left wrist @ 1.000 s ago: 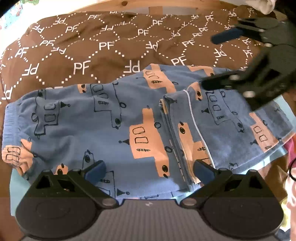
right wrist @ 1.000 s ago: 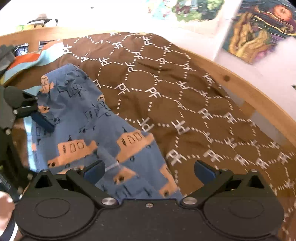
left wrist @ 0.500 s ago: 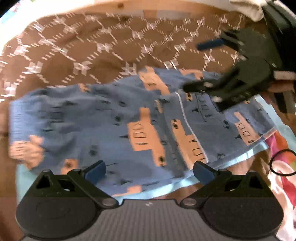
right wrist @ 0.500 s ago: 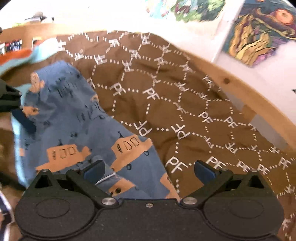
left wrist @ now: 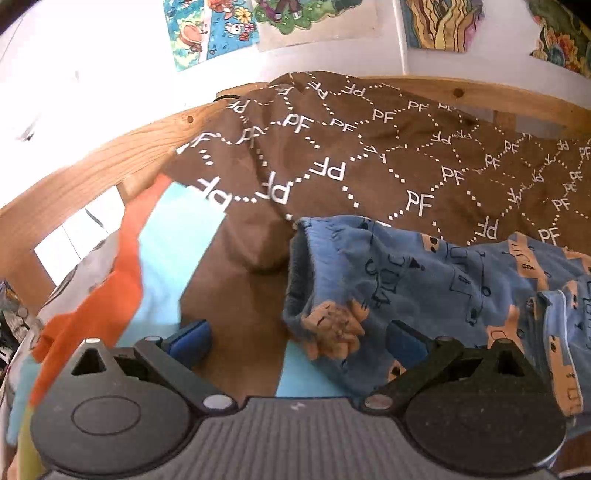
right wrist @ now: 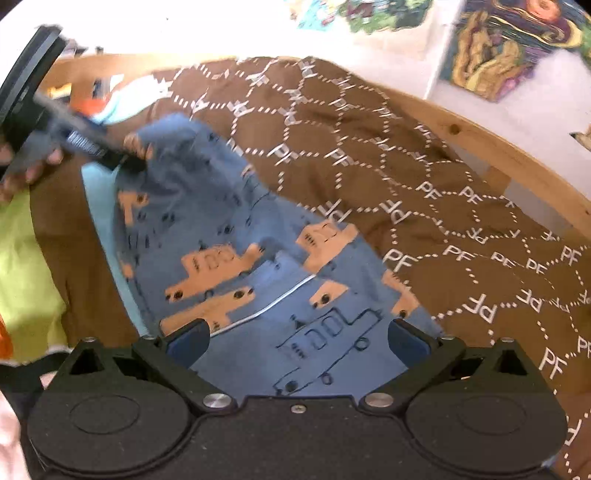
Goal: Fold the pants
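Note:
Blue pants [left wrist: 424, 280] printed with orange trucks lie across a brown "PF" blanket [left wrist: 369, 177], with the leg part folded over on the right. Their gathered waistband end [left wrist: 325, 325] sits between the fingers of my left gripper [left wrist: 299, 339], nearer the right pad [left wrist: 406, 341]; the gripper is open. My right gripper [right wrist: 299, 339] is open too and hovers low over the folded leg layer [right wrist: 314, 343] with its white seam line. In the right wrist view, the left gripper [right wrist: 122, 157] and the hand holding it [right wrist: 22, 170] reach the far waistband end of the pants [right wrist: 207, 221].
A wooden bed rail [left wrist: 92, 177] curves around the blanket, with posters [left wrist: 210, 33] on the white wall behind. Orange and light blue bedding [left wrist: 110, 280] lies left of the pants. A lime green cloth [right wrist: 22, 266] lies at the near left.
My left gripper has swung left from the pants' middle fold to the waistband end. The right gripper has moved closer over the folded leg part. Both stayed open.

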`<state>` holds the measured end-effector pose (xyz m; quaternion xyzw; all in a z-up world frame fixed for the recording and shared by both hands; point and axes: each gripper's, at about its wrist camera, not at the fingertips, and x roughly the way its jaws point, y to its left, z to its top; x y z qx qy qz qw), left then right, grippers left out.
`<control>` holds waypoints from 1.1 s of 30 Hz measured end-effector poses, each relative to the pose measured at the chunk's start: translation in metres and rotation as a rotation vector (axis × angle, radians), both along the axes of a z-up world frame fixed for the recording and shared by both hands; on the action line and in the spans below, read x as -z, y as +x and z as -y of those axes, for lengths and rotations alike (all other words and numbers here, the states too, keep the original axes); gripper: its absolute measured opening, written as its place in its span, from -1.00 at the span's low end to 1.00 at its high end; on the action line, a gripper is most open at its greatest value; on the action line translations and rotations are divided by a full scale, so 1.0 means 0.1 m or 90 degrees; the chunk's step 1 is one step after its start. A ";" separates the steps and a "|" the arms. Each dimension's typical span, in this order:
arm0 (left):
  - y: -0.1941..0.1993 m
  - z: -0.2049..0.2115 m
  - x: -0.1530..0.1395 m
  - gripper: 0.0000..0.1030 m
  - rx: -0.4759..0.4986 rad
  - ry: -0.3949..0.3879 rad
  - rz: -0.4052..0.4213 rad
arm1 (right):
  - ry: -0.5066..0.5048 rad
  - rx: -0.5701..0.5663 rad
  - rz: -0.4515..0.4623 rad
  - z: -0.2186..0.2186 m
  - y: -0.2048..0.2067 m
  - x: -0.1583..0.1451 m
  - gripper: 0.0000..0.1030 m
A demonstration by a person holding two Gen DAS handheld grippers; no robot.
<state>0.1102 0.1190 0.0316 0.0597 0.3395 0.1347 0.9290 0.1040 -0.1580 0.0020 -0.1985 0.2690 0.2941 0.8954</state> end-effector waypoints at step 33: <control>0.22 -0.48 -0.10 0.02 0.035 -0.220 -0.036 | 0.011 -0.014 -0.022 -0.19 -0.02 0.14 0.99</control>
